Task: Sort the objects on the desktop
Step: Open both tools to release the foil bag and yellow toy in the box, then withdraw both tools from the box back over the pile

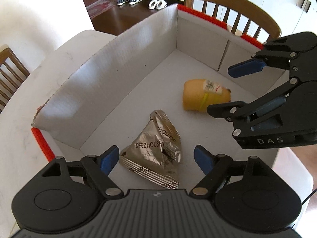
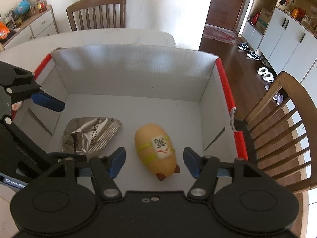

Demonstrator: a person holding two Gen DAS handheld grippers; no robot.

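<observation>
A white cardboard box (image 1: 111,91) with red edges stands on the table. On its floor lie a crumpled silver snack packet (image 1: 152,150) and a yellow toy (image 1: 200,96) with green bands. My left gripper (image 1: 156,160) hovers over the packet, open, with its blue pads clear of the foil on both sides. In the right wrist view the toy (image 2: 156,150) lies between the blue pads of my right gripper (image 2: 154,162), which is open with a gap on each side. The packet (image 2: 89,136) lies left of the toy. Each gripper also shows in the other's view: right gripper (image 1: 231,89), left gripper (image 2: 53,129).
The box walls (image 2: 134,75) rise around both objects. The white table (image 1: 23,138) carries the box. A wooden chair (image 2: 281,123) stands close beyond the red edge, another chair (image 2: 97,13) at the far side. Shoes (image 2: 249,49) lie on the dark floor.
</observation>
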